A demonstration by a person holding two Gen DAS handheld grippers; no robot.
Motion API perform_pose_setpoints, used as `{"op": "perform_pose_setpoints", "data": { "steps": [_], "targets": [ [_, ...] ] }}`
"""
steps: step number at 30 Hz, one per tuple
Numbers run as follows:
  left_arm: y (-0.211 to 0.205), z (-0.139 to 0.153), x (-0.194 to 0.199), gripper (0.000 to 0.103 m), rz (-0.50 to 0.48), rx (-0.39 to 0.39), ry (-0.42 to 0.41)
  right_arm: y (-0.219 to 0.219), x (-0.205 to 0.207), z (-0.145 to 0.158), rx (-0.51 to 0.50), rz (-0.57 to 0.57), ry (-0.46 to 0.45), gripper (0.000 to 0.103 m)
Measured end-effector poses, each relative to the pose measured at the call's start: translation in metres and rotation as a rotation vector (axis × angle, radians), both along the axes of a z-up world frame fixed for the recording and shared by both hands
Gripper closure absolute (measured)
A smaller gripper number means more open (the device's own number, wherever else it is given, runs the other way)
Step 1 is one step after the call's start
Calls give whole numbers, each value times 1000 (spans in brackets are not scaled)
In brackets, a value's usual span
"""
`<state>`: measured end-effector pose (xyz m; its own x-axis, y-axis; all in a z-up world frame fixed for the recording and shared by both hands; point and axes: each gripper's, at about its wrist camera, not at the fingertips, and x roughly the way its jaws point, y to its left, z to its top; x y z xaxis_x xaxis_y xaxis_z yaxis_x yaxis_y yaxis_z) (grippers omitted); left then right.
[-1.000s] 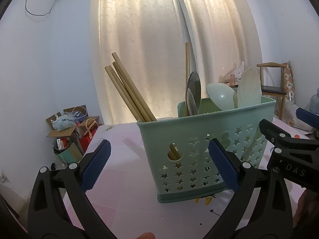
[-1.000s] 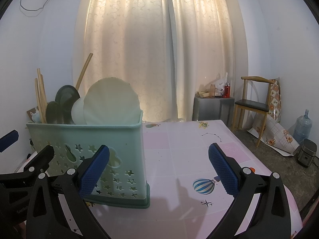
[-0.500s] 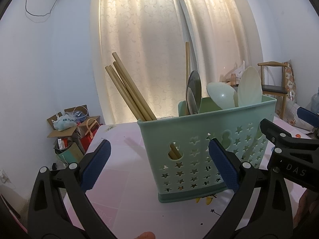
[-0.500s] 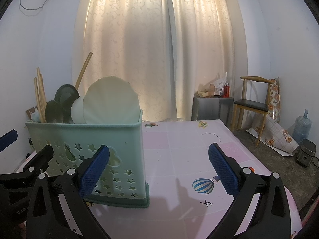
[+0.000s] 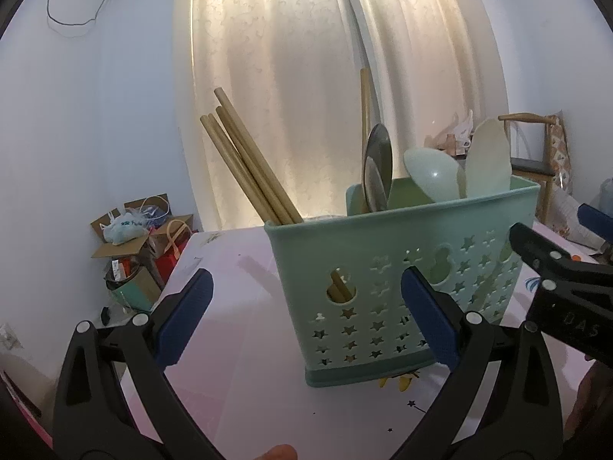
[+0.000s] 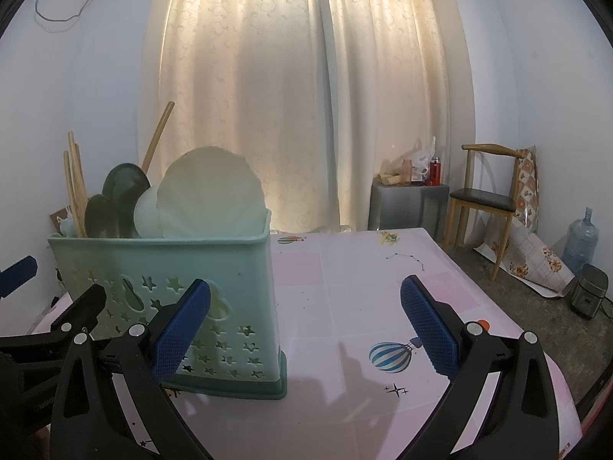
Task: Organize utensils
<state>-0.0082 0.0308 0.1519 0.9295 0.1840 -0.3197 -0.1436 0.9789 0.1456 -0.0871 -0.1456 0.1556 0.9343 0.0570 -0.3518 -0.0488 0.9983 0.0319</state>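
Observation:
A mint-green utensil basket (image 5: 398, 268) with star cut-outs stands upright on the pink table (image 5: 237, 349). Wooden chopsticks (image 5: 249, 165) lean out of its left end. Dark metal spoons (image 5: 377, 170), a pale green spoon (image 5: 433, 172) and a cream scoop (image 5: 488, 161) stick up at its right end. My left gripper (image 5: 306, 316) is open just in front of the basket, holding nothing. In the right wrist view the basket (image 6: 168, 291) sits at the left, the cream scoop (image 6: 212, 193) facing me. My right gripper (image 6: 304, 324) is open and empty beside the basket's right end.
Curtains (image 6: 302, 96) hang behind the table. A wooden chair (image 6: 486, 199), a small grey cabinet (image 6: 406, 207), a water bottle (image 6: 580, 239) and a small appliance (image 6: 588, 291) stand at the right. Cardboard boxes and bags (image 5: 141, 237) clutter the floor at the left.
The views have shifted only slightly. Both grippers stay open and empty, and the basket and its utensils have not moved.

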Motion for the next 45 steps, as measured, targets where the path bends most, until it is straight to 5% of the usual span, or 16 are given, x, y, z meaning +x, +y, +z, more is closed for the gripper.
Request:
{"op": "perform_pose_setpoints", "data": {
  "steps": [45],
  "targets": [
    [8,0,0,8,-59,-19,21,-5,-2,-1,-11,6,4,6]
  ]
}}
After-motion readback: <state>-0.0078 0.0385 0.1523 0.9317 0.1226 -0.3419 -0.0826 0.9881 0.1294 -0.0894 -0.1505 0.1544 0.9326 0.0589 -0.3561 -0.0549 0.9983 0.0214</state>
